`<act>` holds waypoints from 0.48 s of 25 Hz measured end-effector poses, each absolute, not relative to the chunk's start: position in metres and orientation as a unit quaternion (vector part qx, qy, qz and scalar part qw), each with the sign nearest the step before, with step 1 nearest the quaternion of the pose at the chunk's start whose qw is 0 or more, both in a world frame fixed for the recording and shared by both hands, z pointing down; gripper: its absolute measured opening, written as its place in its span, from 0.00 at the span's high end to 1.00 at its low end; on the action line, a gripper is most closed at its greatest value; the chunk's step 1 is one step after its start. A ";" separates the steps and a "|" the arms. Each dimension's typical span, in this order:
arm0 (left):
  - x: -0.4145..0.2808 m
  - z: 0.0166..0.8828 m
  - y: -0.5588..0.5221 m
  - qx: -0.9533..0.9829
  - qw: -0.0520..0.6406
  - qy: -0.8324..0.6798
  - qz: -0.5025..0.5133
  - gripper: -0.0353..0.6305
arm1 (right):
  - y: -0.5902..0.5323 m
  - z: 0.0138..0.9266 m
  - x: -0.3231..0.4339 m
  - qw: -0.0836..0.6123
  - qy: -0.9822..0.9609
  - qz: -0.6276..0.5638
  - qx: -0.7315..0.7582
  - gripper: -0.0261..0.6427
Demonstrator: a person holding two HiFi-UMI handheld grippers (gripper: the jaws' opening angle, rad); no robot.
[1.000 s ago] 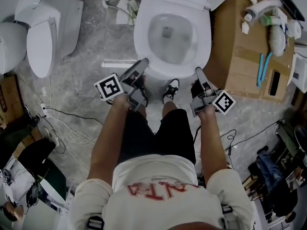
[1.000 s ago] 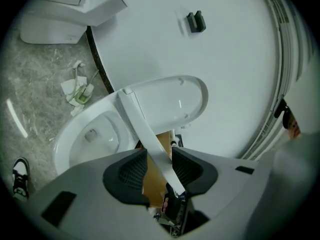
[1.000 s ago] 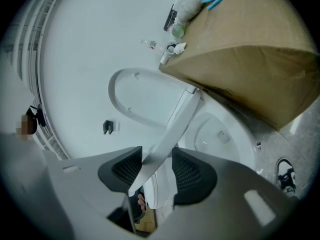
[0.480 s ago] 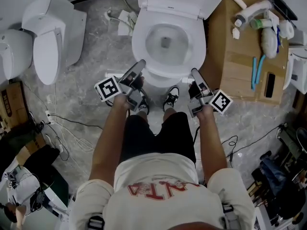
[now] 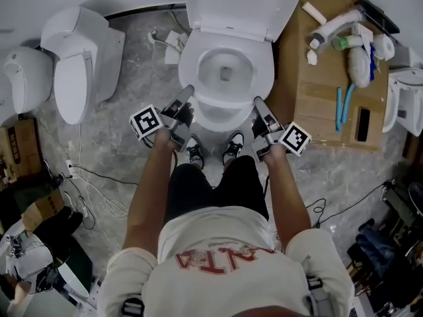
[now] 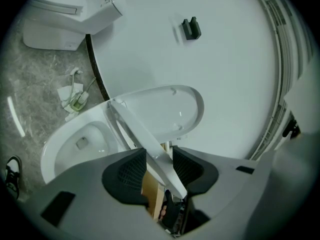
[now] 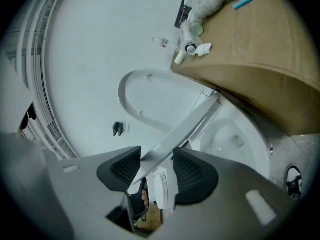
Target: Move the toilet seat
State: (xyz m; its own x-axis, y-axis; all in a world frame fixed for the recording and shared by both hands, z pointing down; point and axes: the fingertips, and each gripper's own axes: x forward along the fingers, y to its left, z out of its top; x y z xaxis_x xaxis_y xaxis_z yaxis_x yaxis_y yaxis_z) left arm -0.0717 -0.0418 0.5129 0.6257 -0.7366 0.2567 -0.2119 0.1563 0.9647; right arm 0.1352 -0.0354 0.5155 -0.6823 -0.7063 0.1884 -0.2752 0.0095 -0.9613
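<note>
The left gripper [image 6: 159, 156] is carrying its side of the toilet seat [image 6: 142, 131]. Its fingers, which have just been opening a little, are standing fairly wide, and the seat's edge is crossing aslant between the pads, seemingly bearing on both. The seat is hanging part-raised, tilting up off the bowl [image 6: 75, 141] from its hinge below the lid [image 6: 167, 111], which is leaning upright against the wall. Further right, the right gripper [image 7: 156, 159] is doing the same on the other side. Its fingers are likewise wide and have just been opening, with the seat's edge lying aslant between them. The lifting step appears to be midway. The next move is probably calling for both hands to swing up and back evenly until the seat is resting against the lid, and only then to let go.
</note>
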 end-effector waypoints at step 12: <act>-0.073 0.488 -0.079 0.626 0.628 -0.395 -0.242 0.71 | -0.065 0.499 0.143 0.172 0.679 -0.618 -0.358 0.66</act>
